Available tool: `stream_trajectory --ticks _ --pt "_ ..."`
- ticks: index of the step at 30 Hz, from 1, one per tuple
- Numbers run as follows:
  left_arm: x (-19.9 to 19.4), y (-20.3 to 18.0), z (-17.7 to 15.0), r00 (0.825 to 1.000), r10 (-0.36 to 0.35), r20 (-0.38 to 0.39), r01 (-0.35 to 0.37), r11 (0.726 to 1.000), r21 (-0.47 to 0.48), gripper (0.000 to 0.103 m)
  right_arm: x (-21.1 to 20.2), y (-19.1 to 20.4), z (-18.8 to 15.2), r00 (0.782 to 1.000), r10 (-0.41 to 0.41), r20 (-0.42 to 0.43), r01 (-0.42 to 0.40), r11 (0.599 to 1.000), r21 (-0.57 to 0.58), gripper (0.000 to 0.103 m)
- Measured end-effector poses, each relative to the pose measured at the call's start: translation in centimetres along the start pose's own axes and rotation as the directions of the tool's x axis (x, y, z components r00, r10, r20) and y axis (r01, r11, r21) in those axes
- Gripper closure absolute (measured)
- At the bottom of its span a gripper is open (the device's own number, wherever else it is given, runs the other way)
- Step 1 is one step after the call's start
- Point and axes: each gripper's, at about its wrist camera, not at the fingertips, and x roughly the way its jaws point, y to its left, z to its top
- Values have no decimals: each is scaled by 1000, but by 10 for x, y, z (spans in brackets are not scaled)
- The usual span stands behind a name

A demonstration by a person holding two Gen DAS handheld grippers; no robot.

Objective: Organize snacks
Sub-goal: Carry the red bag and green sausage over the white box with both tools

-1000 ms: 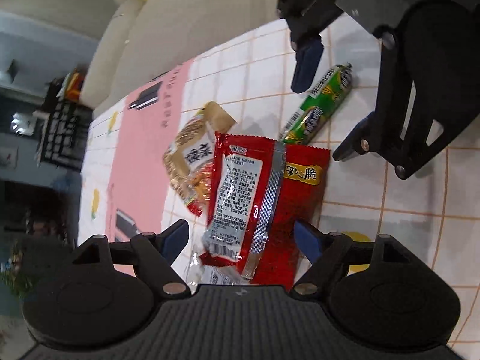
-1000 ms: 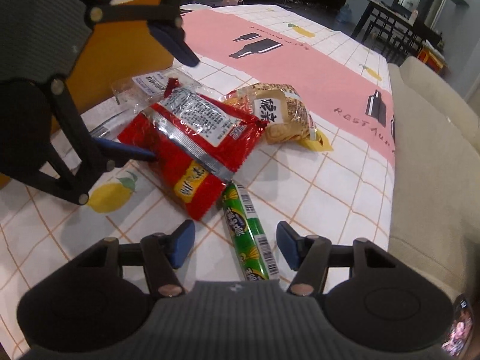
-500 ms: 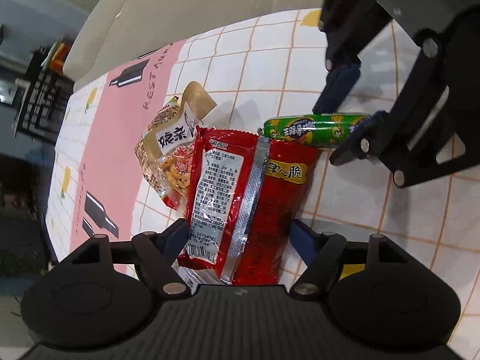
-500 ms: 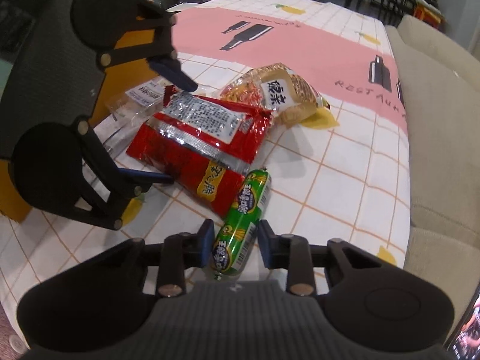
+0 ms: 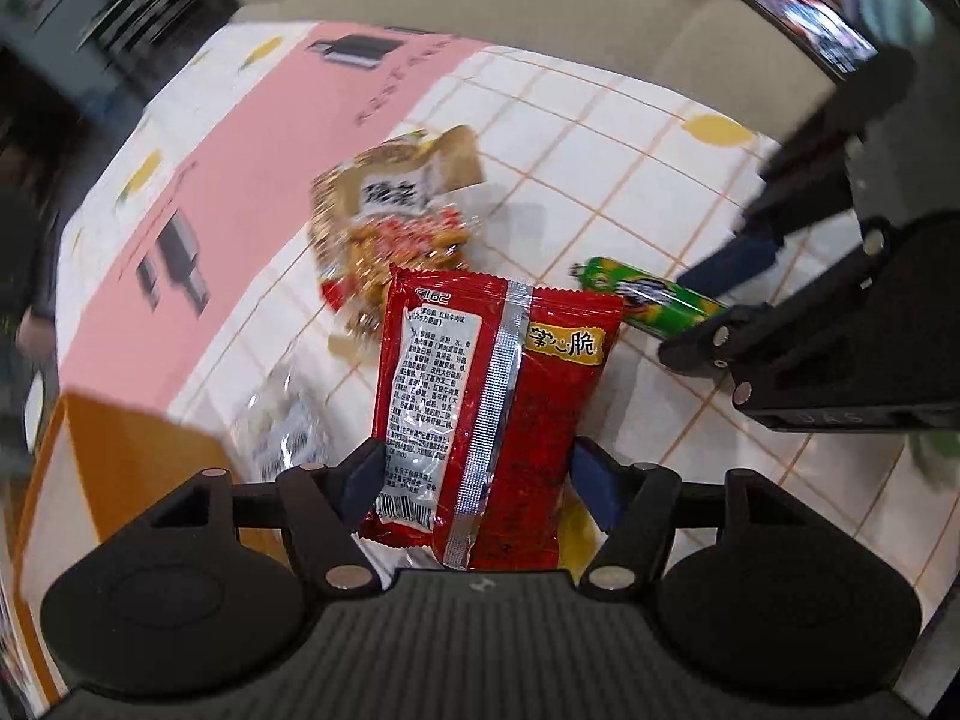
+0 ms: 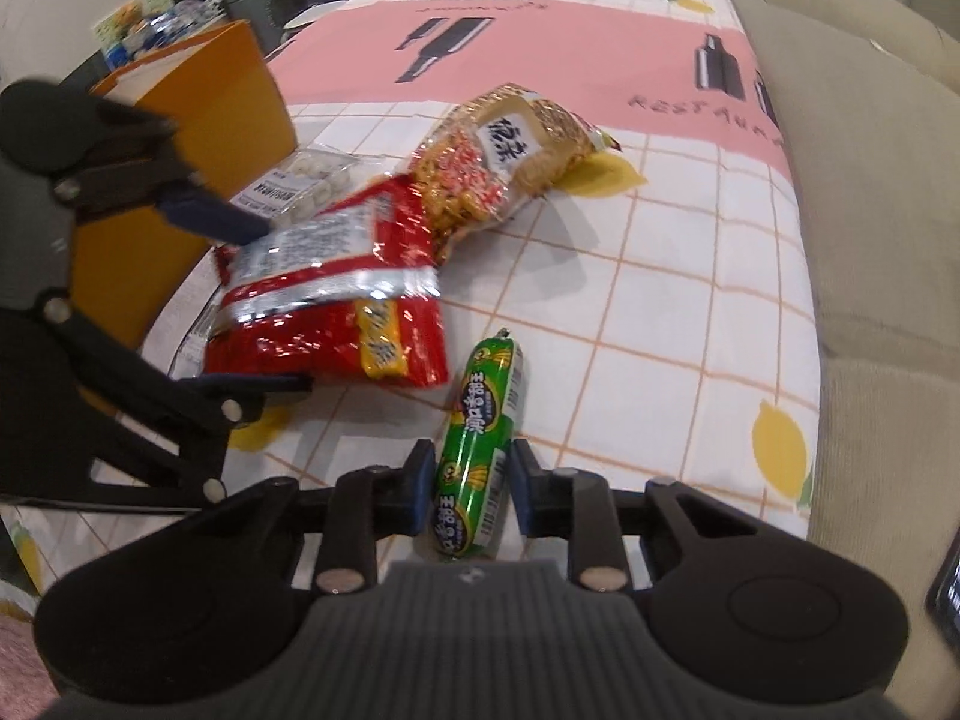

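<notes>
A red snack packet (image 5: 480,372) lies back side up between the fingers of my left gripper (image 5: 474,468). The jaws are closing, both pads press its sides, and its near end is raised off the tablecloth (image 6: 660,300). From the right wrist view the same red packet (image 6: 336,312) hangs crumpled in the left gripper (image 6: 264,306). My right gripper (image 6: 470,474) is closing on a green sausage stick (image 6: 480,420), with both pads against it. The left wrist view shows that sausage stick (image 5: 636,294) in the right gripper (image 5: 702,306).
A golden snack bag (image 6: 510,150) lies just beyond the red packet. A clear pack of white sweets (image 6: 312,180) sits beside an orange box (image 6: 198,120) at the left. A beige sofa (image 6: 870,180) borders the table, with a phone (image 5: 804,18) on it.
Both grippers have closed: the left onto the red packet, lifting its near end, the right onto the green sausage stick. Both wrists have rolled, so the views turned.
</notes>
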Motion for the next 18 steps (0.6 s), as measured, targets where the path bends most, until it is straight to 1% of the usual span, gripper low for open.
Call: stream_trajectory --ticks 4,9,11,14,18 --pt "-12 2 -8 999 35 -4 -35 996 -87 26 -3 1 -4 1000 5 -6 -5 999 42 81" --pt "-34 12 -17 1000 24 13 -20 971 -237 26 -11 10 -8 1000 13 9 -14 998 56 82" --pt "-45 15 -20 999 19 33 -9 961 -276 26 -16 14 -9 1000 19 21 -20 998 60 82" --pt "-63 19 -24 998 16 59 3 950 -311 26 -24 20 -9 999 27 40 -29 998 54 82" --pt "-87 24 -26 996 22 81 4 951 -310 26 -42 32 -10 996 28 83 -34 997 65 82"
